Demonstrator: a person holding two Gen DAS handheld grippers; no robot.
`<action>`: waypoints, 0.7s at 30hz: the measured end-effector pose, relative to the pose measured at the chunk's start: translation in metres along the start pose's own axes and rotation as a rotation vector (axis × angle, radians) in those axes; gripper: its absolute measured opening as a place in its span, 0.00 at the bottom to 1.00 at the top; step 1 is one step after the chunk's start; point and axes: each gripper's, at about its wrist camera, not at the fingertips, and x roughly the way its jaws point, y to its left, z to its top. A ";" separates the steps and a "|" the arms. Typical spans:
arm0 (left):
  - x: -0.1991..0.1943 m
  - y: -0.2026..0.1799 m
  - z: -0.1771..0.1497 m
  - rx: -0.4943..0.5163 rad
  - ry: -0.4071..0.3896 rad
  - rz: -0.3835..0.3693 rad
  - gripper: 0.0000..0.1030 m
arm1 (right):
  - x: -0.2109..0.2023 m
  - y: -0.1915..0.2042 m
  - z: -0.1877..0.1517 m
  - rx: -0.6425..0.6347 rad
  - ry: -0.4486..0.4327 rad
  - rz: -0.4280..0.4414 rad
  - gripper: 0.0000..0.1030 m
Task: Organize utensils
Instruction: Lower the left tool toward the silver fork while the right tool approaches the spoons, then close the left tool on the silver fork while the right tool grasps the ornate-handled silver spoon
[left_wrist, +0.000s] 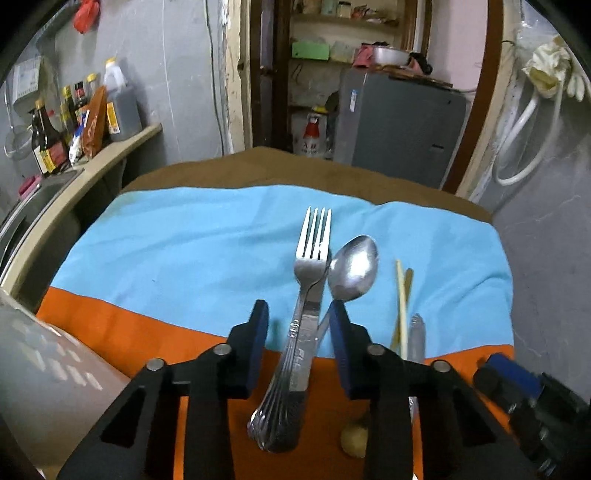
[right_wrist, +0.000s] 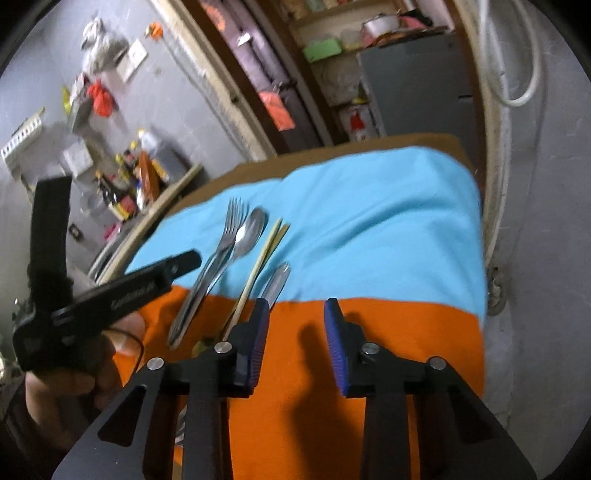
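On the blue and orange cloth a fork and a spoon are laid side by side and touching, with a knife blade under the fork; chopsticks and another metal piece lie just beside them. The row looks largely sorted, though judged unfinished. The left gripper is seen narrowly parted, straddling the fork handle without pressing it. The right gripper is likewise partly open and empty, over bare orange cloth. Open room is left to the right; the cloth's edge drops near the wall.
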 end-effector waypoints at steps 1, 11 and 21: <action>0.003 0.001 0.000 0.001 0.005 0.004 0.25 | 0.005 0.002 -0.001 -0.008 0.018 -0.004 0.25; 0.016 0.010 0.002 -0.004 0.042 0.003 0.11 | 0.027 0.018 0.001 -0.078 0.107 -0.014 0.23; 0.019 0.021 0.007 -0.040 0.067 -0.033 0.08 | 0.036 0.039 -0.003 -0.171 0.154 -0.068 0.26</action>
